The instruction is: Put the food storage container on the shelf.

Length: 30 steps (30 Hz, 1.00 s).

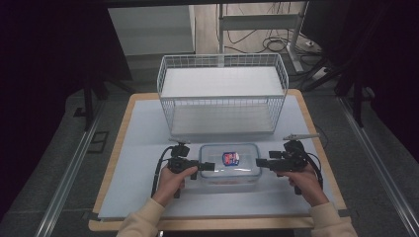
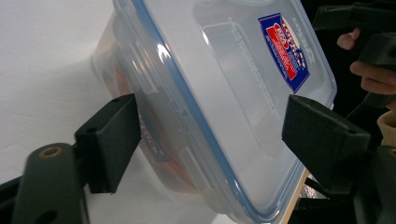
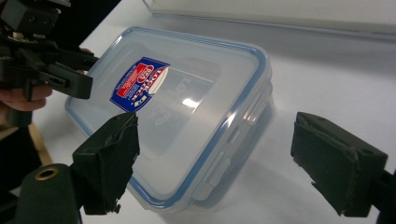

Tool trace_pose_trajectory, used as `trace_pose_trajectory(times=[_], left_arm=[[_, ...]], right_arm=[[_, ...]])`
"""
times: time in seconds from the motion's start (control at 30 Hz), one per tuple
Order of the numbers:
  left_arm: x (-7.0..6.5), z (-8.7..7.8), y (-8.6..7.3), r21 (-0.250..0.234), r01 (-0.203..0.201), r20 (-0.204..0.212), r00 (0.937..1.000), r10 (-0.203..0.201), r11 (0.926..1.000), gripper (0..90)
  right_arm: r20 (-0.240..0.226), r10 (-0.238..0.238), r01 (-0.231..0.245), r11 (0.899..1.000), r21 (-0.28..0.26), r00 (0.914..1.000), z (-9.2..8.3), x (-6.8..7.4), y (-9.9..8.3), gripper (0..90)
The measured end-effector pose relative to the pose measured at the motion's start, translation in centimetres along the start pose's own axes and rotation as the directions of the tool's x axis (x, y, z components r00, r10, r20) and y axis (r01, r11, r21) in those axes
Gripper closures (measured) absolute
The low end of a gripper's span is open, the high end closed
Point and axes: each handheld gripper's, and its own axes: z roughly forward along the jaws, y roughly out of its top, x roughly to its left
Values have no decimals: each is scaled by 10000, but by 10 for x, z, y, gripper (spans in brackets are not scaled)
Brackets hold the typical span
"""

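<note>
A: Where does the lidded plastic food container sit?

B: Flat on the white mat covering the counter, just in front of the white wire basket. Its clear lid with the blue seal is on, and a red-and-blue label is stuck near the lid's middle.

A: And the tongs?

B: The left tongs are at the container's left end, the right tongs at its right end. Both are spread. In the left gripper view the left tongs straddle the box's end with one jaw low by the side wall and the other over the lid; whether either jaw touches is hard to tell. In the right gripper view the right tongs are wide apart around the corner with the latch flap, pinching nothing.

A: What would doing this step well take?

B: Likely it is a two-sided hold on the box, or work on its latches. The person should probably bring each pair square to the end, close on the rim or flap rather than the slick lid, and press evenly from both sides so the box doesn't skid on the mat.

A: Counts?

B: One container, one label, one basket with two shelves, one mat, two tongs, two hands.
</note>
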Motion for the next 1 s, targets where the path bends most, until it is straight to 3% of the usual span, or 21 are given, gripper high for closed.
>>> trace_pose_trajectory(times=[0.2,0.57,0.7,1.0], left_arm=[[0,-2,0,-30,28,20,10000,-28,10000,251],[2,-3,-1,-145,193,134,9997,-191,9997,275],[3,-3,-2,-171,170,153,9997,-167,9997,282],[-2,-7,-5,-240,-245,9,9997,245,9994,304]], right_arm=[[-411,630,-622,9978,218,9972,9,-8,-1,163],[-828,1074,-996,9907,931,9908,29,-15,-1,213],[-1414,1580,-1430,9835,1112,9772,34,-19,-3,254],[-1637,2205,-2045,9727,1093,9616,28,-22,-5,356]])
